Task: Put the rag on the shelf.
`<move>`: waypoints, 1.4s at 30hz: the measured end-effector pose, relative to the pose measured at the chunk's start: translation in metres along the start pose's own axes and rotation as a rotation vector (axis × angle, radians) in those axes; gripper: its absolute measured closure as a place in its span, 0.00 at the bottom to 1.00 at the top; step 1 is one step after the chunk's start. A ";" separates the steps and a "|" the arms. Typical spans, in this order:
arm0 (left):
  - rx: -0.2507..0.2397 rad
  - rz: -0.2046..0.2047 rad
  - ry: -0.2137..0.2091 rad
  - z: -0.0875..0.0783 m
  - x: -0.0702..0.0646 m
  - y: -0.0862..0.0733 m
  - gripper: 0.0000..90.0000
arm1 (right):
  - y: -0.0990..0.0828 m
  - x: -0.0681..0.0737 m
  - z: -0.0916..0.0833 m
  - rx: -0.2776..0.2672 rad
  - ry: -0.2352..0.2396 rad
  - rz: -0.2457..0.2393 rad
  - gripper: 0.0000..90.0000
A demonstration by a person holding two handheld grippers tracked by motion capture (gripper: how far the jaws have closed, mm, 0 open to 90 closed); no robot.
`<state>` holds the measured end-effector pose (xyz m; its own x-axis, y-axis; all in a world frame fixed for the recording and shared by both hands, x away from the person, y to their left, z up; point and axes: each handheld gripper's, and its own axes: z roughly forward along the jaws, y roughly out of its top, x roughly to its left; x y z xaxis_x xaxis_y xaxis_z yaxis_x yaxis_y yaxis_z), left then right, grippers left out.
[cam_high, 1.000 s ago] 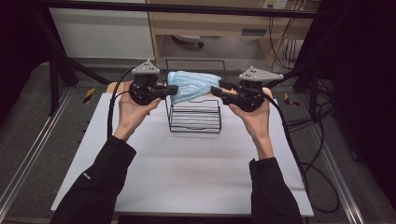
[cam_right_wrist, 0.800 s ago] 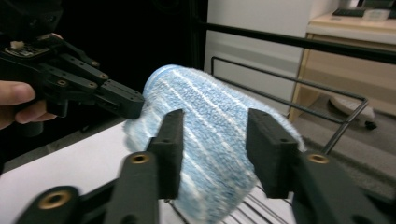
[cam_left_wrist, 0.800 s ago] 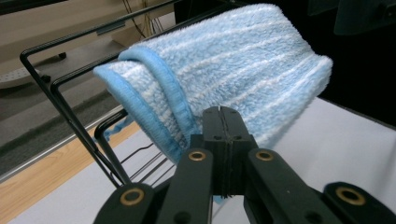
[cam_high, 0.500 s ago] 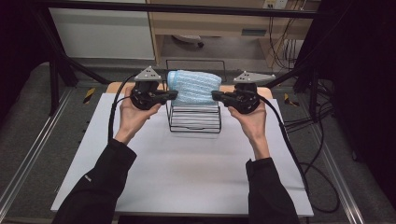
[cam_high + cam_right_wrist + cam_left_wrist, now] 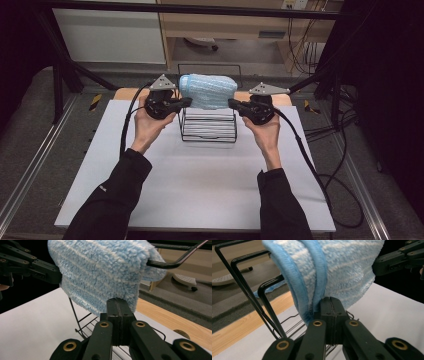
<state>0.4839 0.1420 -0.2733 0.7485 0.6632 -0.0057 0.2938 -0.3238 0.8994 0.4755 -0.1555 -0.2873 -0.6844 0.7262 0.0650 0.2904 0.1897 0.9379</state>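
Jaws pressed flat together on both tools, each pair pinching an edge of the blue towel [image 5: 208,91]. Starting at nine o'clock from the towel, the left gripper [image 5: 181,103] sits in the person's left hand [image 5: 148,122], pointing toward three o'clock; in the left gripper view its closed jaws bite the towel's hemmed lower corner [image 5: 317,277], with the folded hems rising straight above the tips. The towel hangs stretched between the two tools over the top of a black wire rack [image 5: 208,125], which stands on the white bench [image 5: 200,185] at about twelve o'clock from the person, near the far edge. Thin black rods of the rack [image 5: 244,290] pass at ten o'clock of the left jaws, and one bent rod [image 5: 172,261] crosses at two o'clock of the right jaws, touching the cloth. At three o'clock from the towel, the right gripper [image 5: 237,106] is held in the right hand [image 5: 265,132], pointing toward nine o'clock; its jaws have just been closing and now clamp the towel's fluffy lower edge [image 5: 100,272]. A strip of wooden board [image 5: 125,93] shows beyond the bench's far edge.
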 end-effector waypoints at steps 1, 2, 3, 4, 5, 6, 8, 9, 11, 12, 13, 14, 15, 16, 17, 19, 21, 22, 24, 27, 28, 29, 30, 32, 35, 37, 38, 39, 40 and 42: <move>-0.006 -0.002 0.000 0.001 0.001 -0.001 1.00 | 0.000 0.000 0.001 -0.003 -0.002 -0.005 1.00; -0.009 -0.002 0.000 0.002 0.001 -0.001 1.00 | 0.000 -0.001 0.002 -0.005 -0.004 -0.008 1.00; -0.013 -0.002 -0.002 0.002 0.001 -0.001 1.00 | -0.001 -0.001 0.002 -0.007 -0.003 -0.007 1.00; -0.016 -0.001 -0.003 0.002 0.001 -0.001 1.00 | 0.000 -0.001 0.002 -0.008 0.001 -0.007 1.00; -0.016 0.004 -0.004 0.001 0.000 -0.001 1.00 | 0.000 0.000 0.002 -0.008 -0.001 -0.010 1.00; -0.018 0.005 -0.007 -0.001 -0.001 0.000 1.00 | 0.000 0.000 0.001 -0.012 -0.001 -0.016 0.99; -0.023 0.011 -0.013 -0.005 -0.003 0.000 0.98 | 0.001 0.002 -0.003 -0.018 0.002 -0.025 0.96; -0.024 0.010 -0.016 -0.008 -0.004 0.001 0.97 | 0.002 0.004 -0.006 -0.025 0.006 -0.028 0.95; -0.027 0.005 -0.020 -0.013 -0.005 0.002 0.94 | 0.004 0.006 -0.012 -0.038 0.015 -0.026 0.92; -0.028 0.004 -0.019 -0.015 -0.006 0.002 0.91 | 0.005 0.007 -0.014 -0.042 0.017 -0.027 0.90; -0.028 0.000 -0.018 -0.017 -0.006 0.003 0.89 | 0.007 0.008 -0.017 -0.041 0.018 -0.035 0.87; -0.022 -0.003 -0.021 -0.019 -0.006 0.003 0.85 | 0.009 0.010 -0.019 -0.044 0.016 -0.039 0.84; -0.018 -0.005 -0.022 -0.021 -0.006 0.004 0.81 | 0.011 0.011 -0.022 -0.047 0.019 -0.040 0.83; -0.018 -0.009 -0.019 -0.023 -0.005 0.004 0.77 | 0.013 0.012 -0.024 -0.050 0.024 -0.038 0.81; -0.016 -0.017 -0.012 -0.026 -0.005 0.004 0.74 | 0.015 0.014 -0.026 -0.055 0.025 -0.037 0.77; -0.014 -0.022 -0.009 -0.031 -0.003 0.003 0.67 | 0.019 0.015 -0.030 -0.057 0.022 -0.034 0.70; -0.009 -0.015 0.000 -0.037 -0.002 0.002 0.60 | 0.022 0.016 -0.036 -0.063 0.017 -0.026 0.61; -0.006 -0.014 0.004 -0.040 -0.002 0.001 0.58 | 0.022 0.016 -0.038 -0.060 0.019 -0.023 0.58; -0.009 -0.017 0.011 -0.048 0.000 -0.002 0.52 | 0.023 0.016 -0.043 -0.049 0.014 -0.024 0.50; -0.019 -0.022 0.020 -0.057 0.002 -0.008 0.45 | 0.021 0.015 -0.051 -0.043 -0.004 -0.024 0.39; -0.021 -0.029 0.019 -0.059 0.003 -0.011 0.43 | 0.020 0.014 -0.053 -0.043 -0.005 -0.022 0.36; -0.017 -0.030 0.021 -0.062 0.004 -0.014 0.41 | 0.018 0.014 -0.056 -0.046 -0.008 -0.019 0.34; -0.012 -0.030 0.024 -0.064 0.005 -0.018 0.39 | 0.016 0.013 -0.058 -0.047 -0.010 -0.014 0.31; -0.006 -0.032 0.029 -0.066 0.006 -0.025 0.35 | 0.013 0.012 -0.062 -0.038 -0.007 -0.004 0.25; 0.010 -0.034 0.028 -0.069 0.007 -0.039 0.29 | 0.006 0.011 -0.065 -0.017 -0.012 -0.004 0.19; 0.012 -0.035 0.022 -0.069 0.007 -0.048 0.25 | -0.001 0.010 -0.067 -0.007 -0.012 -0.002 0.15; 0.016 -0.034 0.020 -0.069 0.007 -0.054 0.23 | -0.003 0.010 -0.067 -0.001 -0.011 0.001 0.13; 0.021 -0.035 0.020 -0.069 0.006 -0.060 0.21 | -0.007 0.010 -0.068 0.007 -0.007 0.003 0.11; 0.028 -0.031 0.020 -0.068 0.006 -0.066 0.18 | -0.010 0.009 -0.068 0.015 -0.005 0.004 0.10; 0.044 -0.029 0.022 -0.067 0.005 -0.079 0.15 | -0.019 0.009 -0.069 0.021 -0.005 0.015 0.08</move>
<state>0.4240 0.2163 -0.3152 0.7260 0.6873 -0.0209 0.3410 -0.3335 0.8789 0.4176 -0.1984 -0.2812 -0.6764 0.7325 0.0771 0.3143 0.1924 0.9296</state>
